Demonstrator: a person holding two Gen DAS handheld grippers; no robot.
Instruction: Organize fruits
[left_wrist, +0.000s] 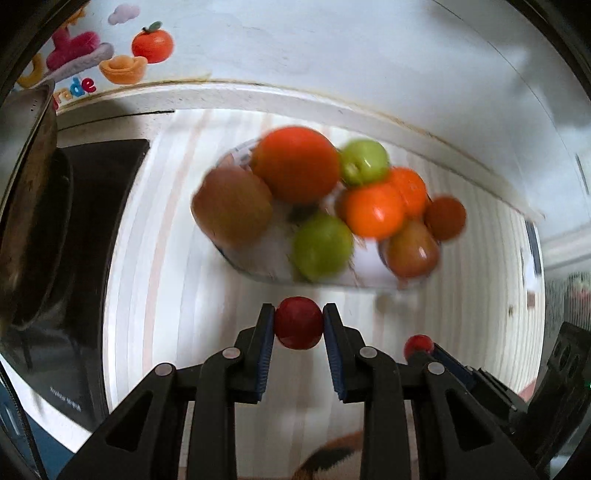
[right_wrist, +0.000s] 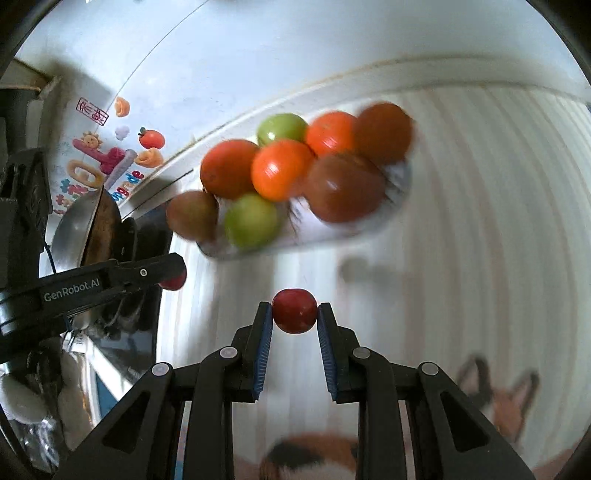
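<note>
Left wrist view: our left tongs (left_wrist: 298, 328) pinch a plum (left_wrist: 298, 328); our right tongs (right_wrist: 294, 312) clamp another plum (right_wrist: 294, 311). Ahead of both, a fruit bowl (left_wrist: 258, 264) sits on the worktop (left_wrist: 177, 295).

The heap of fruit (left_wrist: 317, 199) is smeared by motion blur in both views, so that stems and skins cannot be made out. The dish (right_wrist: 369, 229) under it is largely hidden by the fruit, and its rim is blurred. In the right wrist view, a small red fruit (right_wrist: 173, 282) is mostly covered by the left gripper (right_wrist: 162, 269). A brown and black shape (right_wrist: 314, 454) is cut off at the bottom edge; what it is cannot be told.
</note>
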